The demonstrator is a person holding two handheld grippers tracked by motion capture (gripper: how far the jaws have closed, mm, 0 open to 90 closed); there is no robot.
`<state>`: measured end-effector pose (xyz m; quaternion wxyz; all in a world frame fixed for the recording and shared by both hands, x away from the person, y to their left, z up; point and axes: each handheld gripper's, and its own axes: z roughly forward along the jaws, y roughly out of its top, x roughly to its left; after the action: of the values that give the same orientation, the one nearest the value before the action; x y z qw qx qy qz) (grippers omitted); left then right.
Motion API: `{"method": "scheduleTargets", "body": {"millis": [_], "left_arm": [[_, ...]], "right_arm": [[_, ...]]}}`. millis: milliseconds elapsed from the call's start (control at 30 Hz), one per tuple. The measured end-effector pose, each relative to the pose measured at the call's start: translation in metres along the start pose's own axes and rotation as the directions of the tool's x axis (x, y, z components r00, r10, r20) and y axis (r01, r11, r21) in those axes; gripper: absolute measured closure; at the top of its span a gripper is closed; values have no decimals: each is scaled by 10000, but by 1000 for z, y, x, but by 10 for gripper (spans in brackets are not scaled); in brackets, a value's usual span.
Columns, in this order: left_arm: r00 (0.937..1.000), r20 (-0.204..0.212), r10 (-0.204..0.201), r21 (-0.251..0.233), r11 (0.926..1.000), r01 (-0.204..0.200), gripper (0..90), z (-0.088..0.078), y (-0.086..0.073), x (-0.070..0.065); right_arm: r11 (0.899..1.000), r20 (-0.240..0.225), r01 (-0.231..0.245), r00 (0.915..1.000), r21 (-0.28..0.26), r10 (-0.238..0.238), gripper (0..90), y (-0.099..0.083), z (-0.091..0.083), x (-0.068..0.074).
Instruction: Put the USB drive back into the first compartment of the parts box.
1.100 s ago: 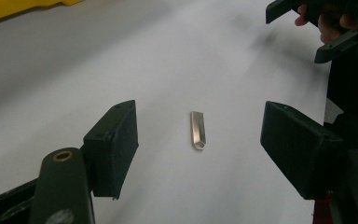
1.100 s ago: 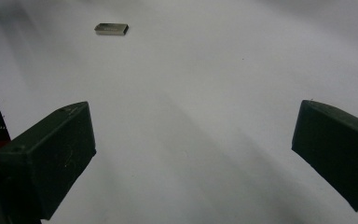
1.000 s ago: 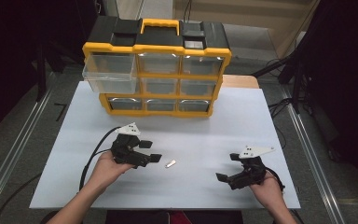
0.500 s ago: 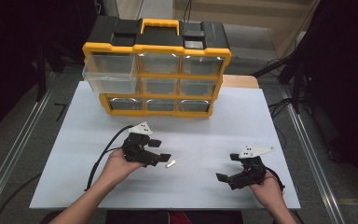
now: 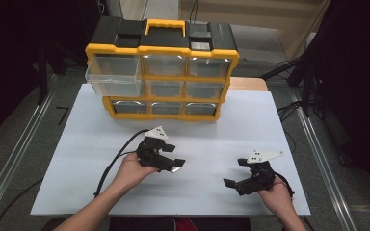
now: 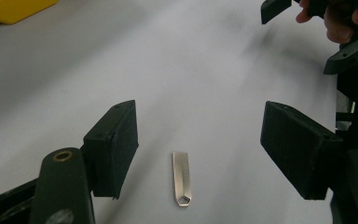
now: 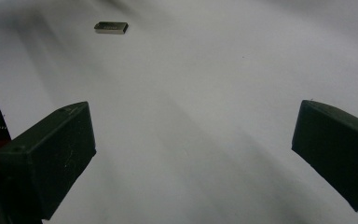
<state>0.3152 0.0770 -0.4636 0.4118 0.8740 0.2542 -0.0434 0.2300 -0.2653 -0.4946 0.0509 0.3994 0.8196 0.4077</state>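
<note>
Left gripper (image 6: 198,154) moved right, jaws now wide astride the metal USB stick (image 6: 182,178), not touching; engraving unreadable; right gripper (image 7: 193,158) also wide.

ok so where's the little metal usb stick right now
The usb stick lies flat on the white table, between the open jaws of the left gripper, left of centre in the high view.

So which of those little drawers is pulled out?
The top-left drawer of the yellow box. It sticks out toward the table; the other drawers sit flush.
</note>
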Motion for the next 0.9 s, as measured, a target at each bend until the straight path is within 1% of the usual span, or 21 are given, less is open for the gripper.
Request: {"method": "scheduleTargets", "body": {"millis": [33, 67, 100, 133, 200, 267, 300, 367, 400, 533, 567, 633, 667, 700, 767, 833, 900], "left_arm": [[10000, -65, 34, 102, 9999, -33, 287, 1, -1, 0], [9999, -136, -77, 129, 9999, 79, 286, 4, -1, 0], [9999, -136, -77, 129, 9999, 79, 287, 4, -1, 0], [9997, -234, -110, 180, 9998, 114, 287, 5, -2, 0], [9996, -206, -172, 223, 9996, 177, 285, 8, -3, -1], [9994, -25, -356, 202, 9992, 356, 285, 9, -5, 0], [9994, -77, -338, 227, 9992, 340, 284, 10, -6, 1], [9994, -272, -197, 279, 9994, 204, 284, 12, -8, 1], [9994, -272, -197, 279, 9994, 204, 284, 12, -8, 1], [9993, -329, 156, 529, 9985, -138, 286, 16, -11, -2], [9991, -377, 217, 694, 9974, -191, 287, 18, -12, -3], [9988, -389, 300, 854, 9960, -266, 289, 21, -14, -4], [9984, -448, 346, 978, 9947, -300, 306, 22, -15, -4], [9976, -509, 473, 1098, 9931, -415, 306, 24, -16, -5], [9957, -643, 661, 1217, 9909, -580, 307, 26, -17, -5], [9944, -768, 733, 1286, 9897, -630, 308, 28, -18, -6], [9933, -803, 833, 1404, 9875, -715, 330, 29, -19, -6]], "right_arm": [[10000, 4, -2, 10000, -1, 2, 0, 0, 0, 0], [10000, 8, -13, 10000, -18, 13, 0, 0, 0, 0], [10000, 8, -13, 10000, -18, 13, 0, 0, 0, 0], [10000, 9, -16, 10000, -14, 16, 0, 0, 0, 0], [10000, 11, -2, 10000, -10, 2, 0, 0, 0, 0], [10000, -8, -12, 10000, -10, 12, 0, 0, 0, 0], [10000, 9, -8, 10000, -13, 8, 0, 0, 0, 0], [10000, 2, -1, 10000, -29, 1, 0, 0, -1, -1], [10000, 8, -3, 10000, -31, 3, 0, 0, -1, -1], [10000, -12, -10, 10000, -17, 10, 0, 0, 0, 0], [10000, -25, -11, 10000, -10, 11, 0, 0, 0, 0], [10000, -15, -15, 10000, 0, 15, 0, 0, 0, 0], [10000, -24, -6, 10000, 6, 6, 0, 0, 0, 0], [10000, -24, -6, 10000, 6, 6, 0, 0, 0, 0], [10000, -16, 11, 10000, 3, -11, 0, 0, 0, 0], [10000, -14, 20, 10000, 24, -20, 0, 0, 0, 0], [10000, -16, 22, 10000, 47, -22, 0, 0, 0, 0]]}}
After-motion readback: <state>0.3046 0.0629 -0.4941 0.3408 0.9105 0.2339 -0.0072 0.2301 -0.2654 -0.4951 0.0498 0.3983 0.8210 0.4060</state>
